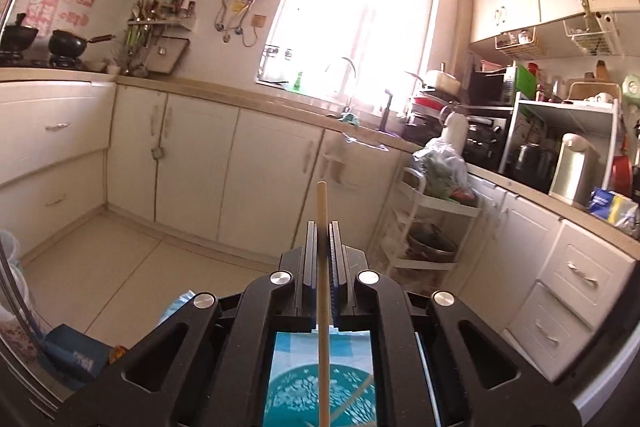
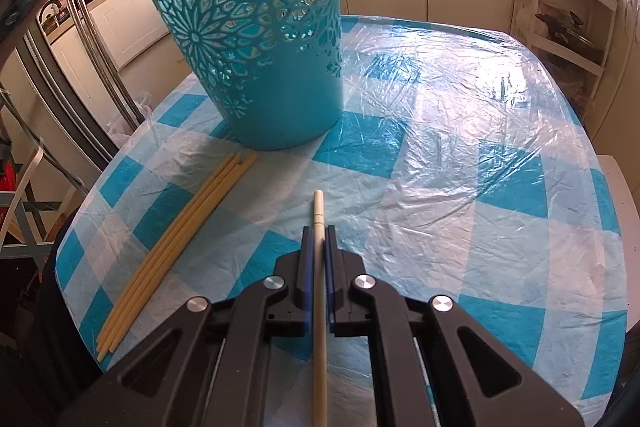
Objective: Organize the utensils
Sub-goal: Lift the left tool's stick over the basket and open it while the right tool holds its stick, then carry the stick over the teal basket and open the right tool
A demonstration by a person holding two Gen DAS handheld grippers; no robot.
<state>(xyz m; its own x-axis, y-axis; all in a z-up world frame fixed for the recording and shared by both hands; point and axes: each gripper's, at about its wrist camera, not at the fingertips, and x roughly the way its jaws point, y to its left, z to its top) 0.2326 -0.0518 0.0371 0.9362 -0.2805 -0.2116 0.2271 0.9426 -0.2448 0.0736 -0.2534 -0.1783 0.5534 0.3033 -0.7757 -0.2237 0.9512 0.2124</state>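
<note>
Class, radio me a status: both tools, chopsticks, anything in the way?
Left tool shut on chopstick, above basket. Right tool shut on pale chopstick. Four more on table. Nothing blocking.

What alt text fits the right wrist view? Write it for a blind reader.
The right hand-held gripper is shut on a pale chopstick above a blue-checked table. A teal cut-out basket stands ahead, with a bundle of yellow chopsticks lying left.

Chopstick [image 1: 322, 219] between closed left tongs [image 1: 323, 227] (upright)
</note>
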